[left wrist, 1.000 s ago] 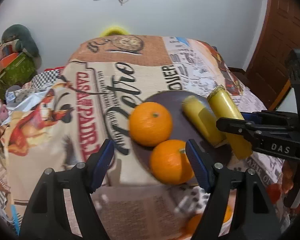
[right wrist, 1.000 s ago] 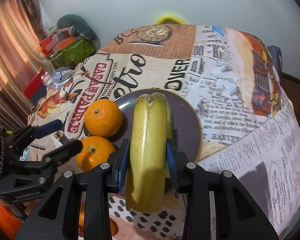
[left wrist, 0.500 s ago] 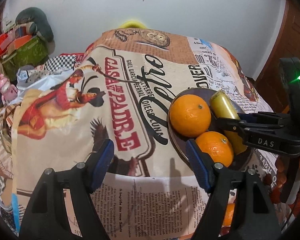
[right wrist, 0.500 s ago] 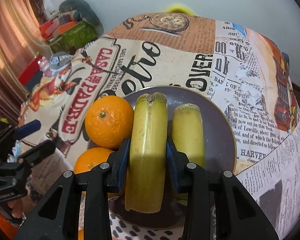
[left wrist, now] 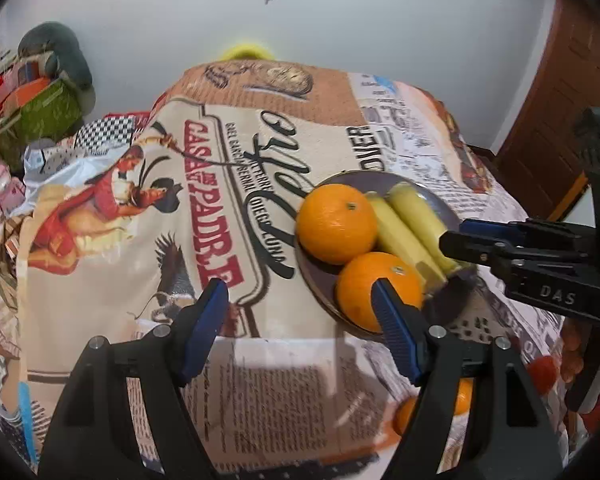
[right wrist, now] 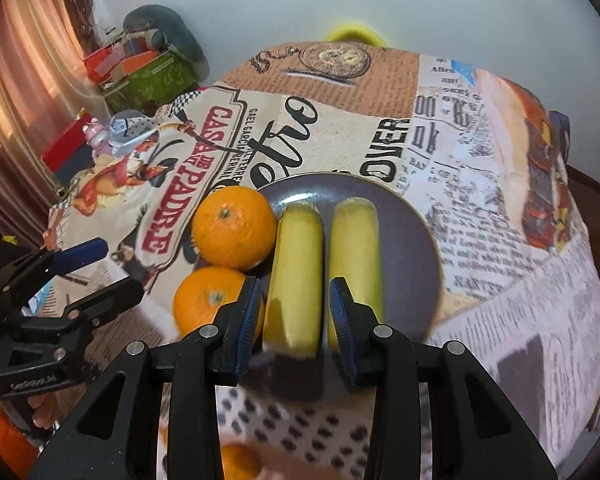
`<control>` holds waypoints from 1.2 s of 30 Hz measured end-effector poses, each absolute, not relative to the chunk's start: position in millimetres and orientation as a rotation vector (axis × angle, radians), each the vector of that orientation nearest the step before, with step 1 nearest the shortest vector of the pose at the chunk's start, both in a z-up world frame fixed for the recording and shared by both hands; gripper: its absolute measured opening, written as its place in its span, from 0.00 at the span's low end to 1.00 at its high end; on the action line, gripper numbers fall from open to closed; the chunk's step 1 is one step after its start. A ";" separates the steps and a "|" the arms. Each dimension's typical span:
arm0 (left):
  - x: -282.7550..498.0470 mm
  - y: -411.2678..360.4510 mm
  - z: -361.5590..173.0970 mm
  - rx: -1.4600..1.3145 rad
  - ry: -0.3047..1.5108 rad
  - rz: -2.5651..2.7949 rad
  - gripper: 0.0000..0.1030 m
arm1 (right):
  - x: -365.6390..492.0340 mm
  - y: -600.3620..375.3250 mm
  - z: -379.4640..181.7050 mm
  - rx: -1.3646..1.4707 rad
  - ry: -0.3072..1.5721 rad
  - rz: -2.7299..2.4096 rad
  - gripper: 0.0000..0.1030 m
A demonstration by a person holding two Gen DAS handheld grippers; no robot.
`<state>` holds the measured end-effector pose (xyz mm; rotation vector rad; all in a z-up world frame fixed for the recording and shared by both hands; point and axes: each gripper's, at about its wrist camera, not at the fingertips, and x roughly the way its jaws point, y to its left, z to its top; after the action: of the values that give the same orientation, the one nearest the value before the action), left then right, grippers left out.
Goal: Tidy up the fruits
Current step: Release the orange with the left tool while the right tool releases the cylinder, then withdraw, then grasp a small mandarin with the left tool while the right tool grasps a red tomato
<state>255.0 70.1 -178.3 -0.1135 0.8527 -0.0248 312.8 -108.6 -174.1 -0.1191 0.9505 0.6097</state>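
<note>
A dark plate [right wrist: 412,248] [left wrist: 342,178] on the printed tablecloth holds two oranges and two banana pieces. The far orange [right wrist: 234,228] [left wrist: 336,222] and near orange [right wrist: 204,300] [left wrist: 368,284] fill its left side. The left banana [right wrist: 296,260] [left wrist: 396,236] lies flat beside the right banana [right wrist: 356,248] [left wrist: 420,216]. My right gripper [right wrist: 296,284] [left wrist: 454,232] straddles the left banana's near end with a thin gap on each side. Left of the plate, my left gripper [left wrist: 298,292] [right wrist: 122,266] hangs open with nothing between its fingers. One fingertip overlaps the near orange in its own view.
Another orange [left wrist: 460,396] [right wrist: 236,464] shows low down past the table's near edge. The tablecloth [left wrist: 220,200] covers the whole table. Boxes and bags [left wrist: 40,100] pile up at the far left, and a wooden door [left wrist: 560,100] stands at the right.
The banana held by my right gripper has come down onto the plate beside the other one and now sits farther out along the fingers. The left gripper has shifted left of the plate.
</note>
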 end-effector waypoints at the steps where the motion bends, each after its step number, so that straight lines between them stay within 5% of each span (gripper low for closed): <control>1: 250.4 66.6 -174.1 -0.104 0.846 -0.028 0.72 | 308.1 -112.4 -169.6 -0.117 0.942 0.606 0.32; 13: 191.4 39.6 -133.6 -0.056 0.801 -0.065 0.73 | 245.6 -161.5 -129.1 -0.135 0.860 0.537 0.37; 27: 164.5 22.2 -148.5 -0.027 0.862 -0.129 0.78 | 209.1 -220.7 -164.6 -0.074 0.978 0.408 0.39; 36: 172.1 15.2 -181.2 -0.011 0.937 -0.132 0.75 | 196.6 -242.8 -190.1 -0.056 1.033 0.375 0.55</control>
<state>172.1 15.2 -181.2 -0.0105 0.9370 -0.1321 196.6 -242.8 -190.1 -0.0562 1.0329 0.3746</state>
